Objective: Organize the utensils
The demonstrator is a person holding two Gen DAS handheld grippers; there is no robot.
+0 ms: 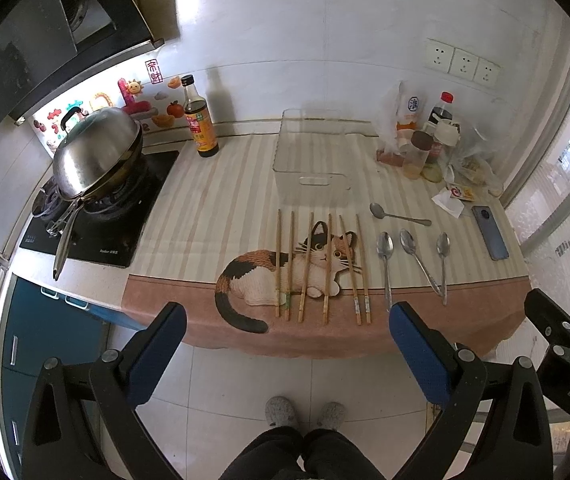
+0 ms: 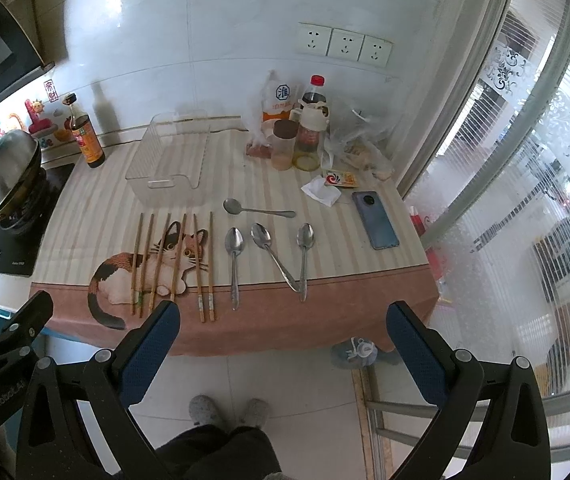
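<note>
Six wooden chopsticks [image 1: 327, 266] side by side at centre frame, across the cat print of the cloth [image 1: 245, 196] on the counter [image 1: 97, 280]. Right of them, four metal spoons [image 1: 385, 268]: three lengthwise, two of these touching at the handle ends, a fourth [image 1: 399, 215] crosswise above. Clear plastic bin [image 1: 311, 156] upright just above the chopsticks. Blue phone [image 1: 490, 232] at right, sauce bottle [image 1: 199, 118] upper left of centre, lidded wok [image 1: 95, 152] on the stove at left. Left claw [image 1: 287, 326] spread wide, gripping nothing, low in frame off the counter edge. Right claw [image 2: 283, 324] likewise released, bottom of its view.
</note>
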